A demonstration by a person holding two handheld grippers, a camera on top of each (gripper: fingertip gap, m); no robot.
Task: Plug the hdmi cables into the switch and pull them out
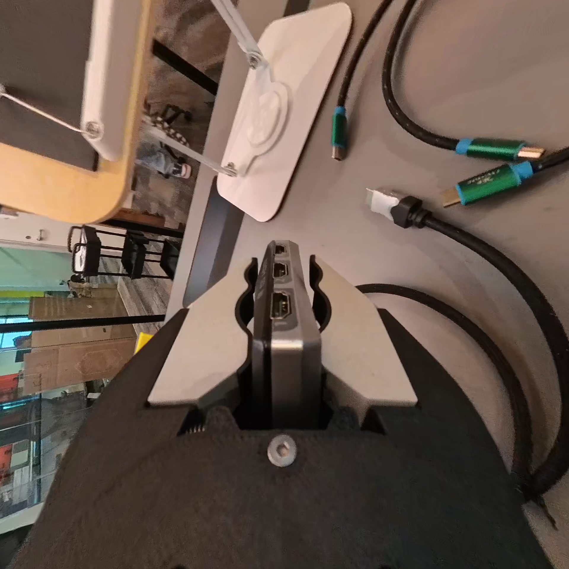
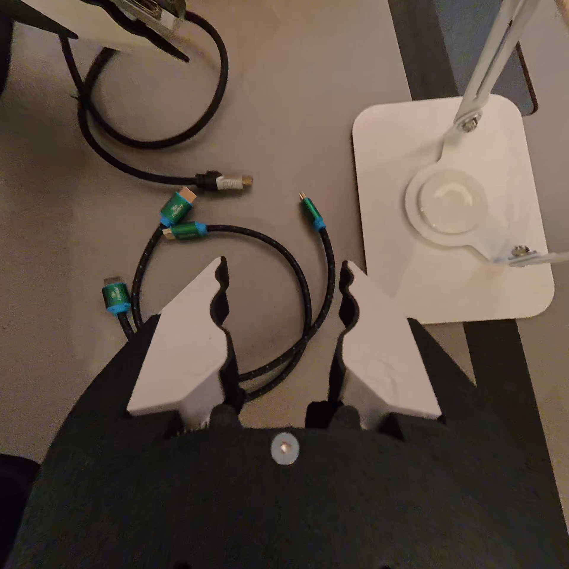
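My left gripper (image 1: 283,260) is shut on the dark grey hdmi switch (image 1: 286,308), held on edge above the table; its three visible ports are empty. The gripper also shows at the top left of the right wrist view (image 2: 123,24). On the grey table lie a thick black cable with a silver plug (image 1: 381,200) (image 2: 229,183) and braided cables with several green plugs (image 1: 492,149) (image 2: 177,207). One thin green plug (image 2: 312,212) lies nearest the white base. My right gripper (image 2: 283,261) is open and empty above the braided cable loop (image 2: 292,264).
A white stand base (image 2: 462,292) (image 1: 286,123) with clear arms sits on the table by its far edge (image 2: 409,61). The thick black cable loops (image 2: 154,141) near my left gripper. A wooden-rimmed board (image 1: 61,191) hangs beyond the table. My right fingertips sit around 15 cm from my left ones.
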